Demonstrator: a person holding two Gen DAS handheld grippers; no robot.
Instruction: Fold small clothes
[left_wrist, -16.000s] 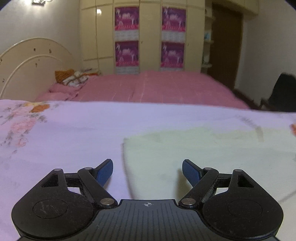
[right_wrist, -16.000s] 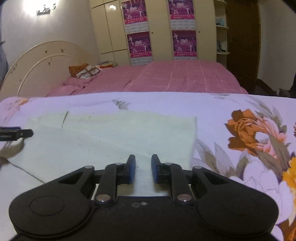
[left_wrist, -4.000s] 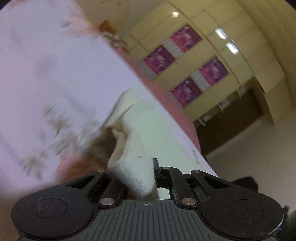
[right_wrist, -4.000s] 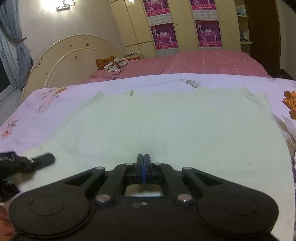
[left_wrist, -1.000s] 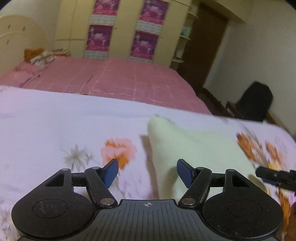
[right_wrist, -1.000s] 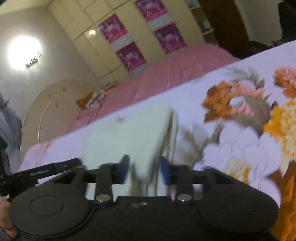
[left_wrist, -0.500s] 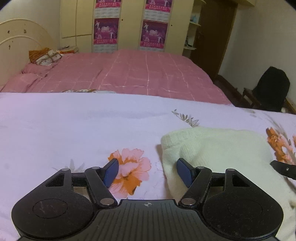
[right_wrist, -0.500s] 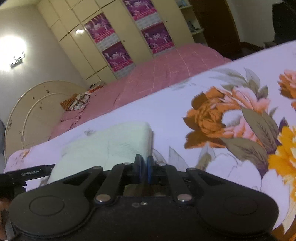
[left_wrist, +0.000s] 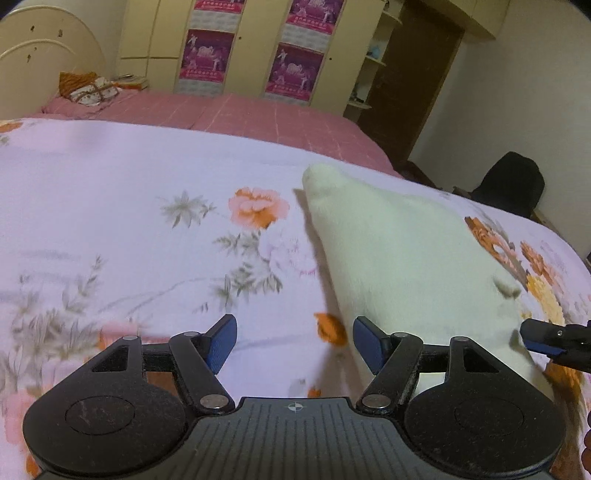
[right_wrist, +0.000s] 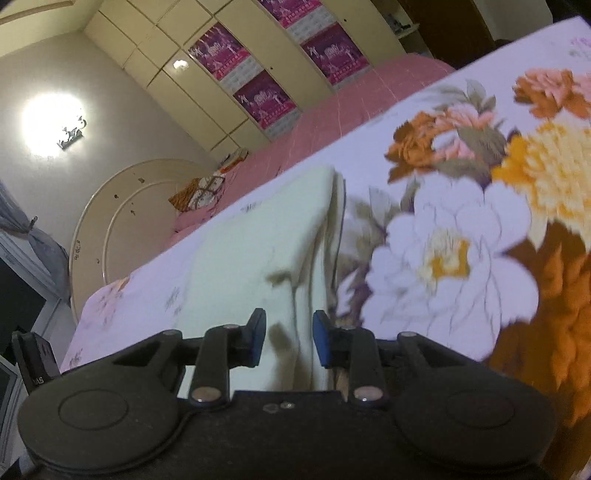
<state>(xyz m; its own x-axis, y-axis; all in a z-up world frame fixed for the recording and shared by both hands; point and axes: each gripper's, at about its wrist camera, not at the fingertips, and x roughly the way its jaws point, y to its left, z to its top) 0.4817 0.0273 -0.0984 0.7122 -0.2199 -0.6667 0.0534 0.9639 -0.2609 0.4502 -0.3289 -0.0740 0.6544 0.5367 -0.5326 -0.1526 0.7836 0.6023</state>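
Observation:
A cream knit garment (left_wrist: 402, 251) lies folded on the floral sheet (left_wrist: 147, 206). In the left wrist view it lies to the right, and my left gripper (left_wrist: 294, 341) is open and empty at its left edge, above the sheet. In the right wrist view the garment (right_wrist: 258, 258) shows stacked layers along its right edge. My right gripper (right_wrist: 289, 338) is open, with its fingers on either side of the garment's near right edge, holding nothing. The right gripper's tip also shows in the left wrist view (left_wrist: 554, 338).
A pink bed (left_wrist: 229, 110) with a cream headboard (right_wrist: 122, 218) stands behind. Cream wardrobes with purple posters (left_wrist: 207, 55) line the far wall. A dark chair (left_wrist: 513, 184) stands at the right, beside a brown door (left_wrist: 417, 81).
My right gripper has opened from shut and tilted. My left gripper stays open and has shifted left, so the garment now sits further right. The folded garment rests on the sheet.

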